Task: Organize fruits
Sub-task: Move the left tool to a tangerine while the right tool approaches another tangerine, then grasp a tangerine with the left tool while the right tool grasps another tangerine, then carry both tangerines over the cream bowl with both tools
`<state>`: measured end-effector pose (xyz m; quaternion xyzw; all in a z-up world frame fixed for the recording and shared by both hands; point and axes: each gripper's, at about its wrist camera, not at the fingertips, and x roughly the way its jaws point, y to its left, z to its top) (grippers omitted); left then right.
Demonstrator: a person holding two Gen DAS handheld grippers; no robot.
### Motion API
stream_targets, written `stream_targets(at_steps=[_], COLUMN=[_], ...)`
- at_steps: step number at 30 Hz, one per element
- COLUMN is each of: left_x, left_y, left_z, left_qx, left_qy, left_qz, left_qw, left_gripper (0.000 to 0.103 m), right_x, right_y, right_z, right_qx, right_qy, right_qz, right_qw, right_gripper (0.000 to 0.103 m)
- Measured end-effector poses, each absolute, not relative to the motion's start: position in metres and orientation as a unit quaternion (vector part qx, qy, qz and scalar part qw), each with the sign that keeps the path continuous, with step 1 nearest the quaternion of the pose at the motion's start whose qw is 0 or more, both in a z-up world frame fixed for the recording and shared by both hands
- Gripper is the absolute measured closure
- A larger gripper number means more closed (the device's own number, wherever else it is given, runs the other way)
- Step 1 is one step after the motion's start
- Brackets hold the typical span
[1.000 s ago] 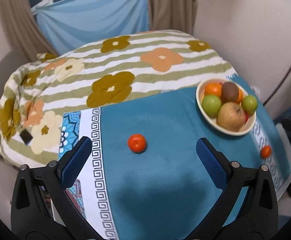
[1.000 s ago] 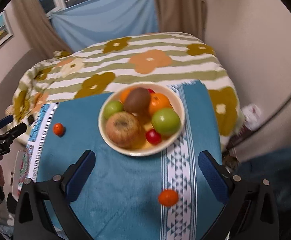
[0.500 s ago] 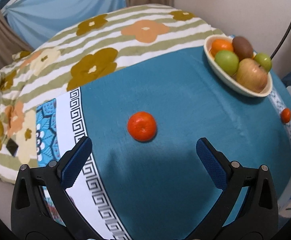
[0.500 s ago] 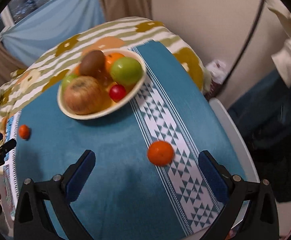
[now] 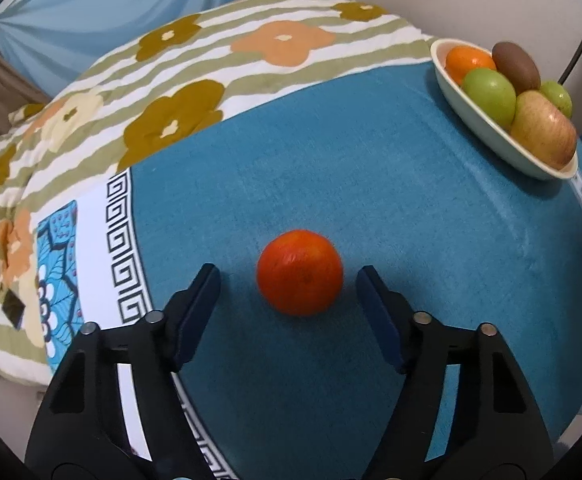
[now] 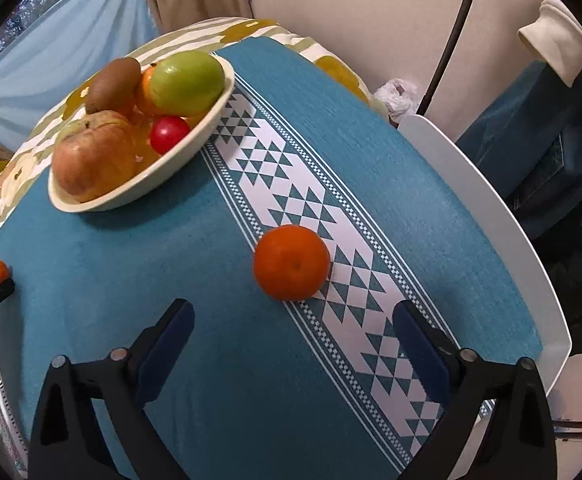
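Because two tangerines lie loose beside the fruit bowl (image 6: 139, 188), each tool straddles one: left tool (image 5: 289, 300), jaws just narrowing, and wide-open right tool (image 6: 291, 328) grip nothing.

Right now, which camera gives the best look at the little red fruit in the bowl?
The right wrist view: the red fruit sits in plain sight inside the bowl. In the left wrist view, the apple and other fruit hide it.
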<state>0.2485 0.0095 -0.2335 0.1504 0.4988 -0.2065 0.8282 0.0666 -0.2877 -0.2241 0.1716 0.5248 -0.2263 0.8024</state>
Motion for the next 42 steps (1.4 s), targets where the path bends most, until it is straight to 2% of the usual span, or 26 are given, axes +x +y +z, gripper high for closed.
stream_targets(at_steps=[2,7,15,17,18,23,32,42], left_x=[0.25,0.249,0.244,0.242,0.241,0.242,0.233,0.219], left_y=[0.006,0.0,0.001,0.001,0.002,0.003,-0.002,-0.014], left_z=[-0.233,-0.231,-0.231,-0.23,-0.23,-0.229,-0.216,-0.171], left_qx=[0.148,0.152,0.156,0.159,0.161,0.166,0.165,0.151], left_qy=[0.497,0.494,0.492,0.488,0.486,0.486,0.48,0.463], left_qz=[-0.213,-0.217,-0.217,-0.214,-0.212,-0.208,-0.207,-0.205], left_qw=[0.828,0.828,0.829,0.831,0.832,0.833,0.836,0.849], left_gripper=[0.038,0.05,0.051,0.054,0.059,0.06,0.061,0.061], right_x=[0.069,0.075,0.074,0.072,0.073,0.076,0.074,0.072], right_y=[-0.292,-0.294,-0.297,-0.297,-0.297,-0.295,-0.3,-0.303], right_z=[-0.228,-0.226,-0.225,-0.223,-0.223,-0.221,-0.217,-0.179], right_qx=[0.175,0.159,0.155,0.153,0.152,0.153,0.167,0.156], right_qy=[0.526,0.52,0.512,0.509,0.507,0.505,0.501,0.482], right_qz=[-0.226,-0.23,-0.237,-0.237,-0.237,-0.219,-0.209,-0.182], right_qw=[0.801,0.807,0.811,0.813,0.814,0.821,0.823,0.843], right_gripper=[0.015,0.026,0.043,0.048,0.05,0.069,0.069,0.069])
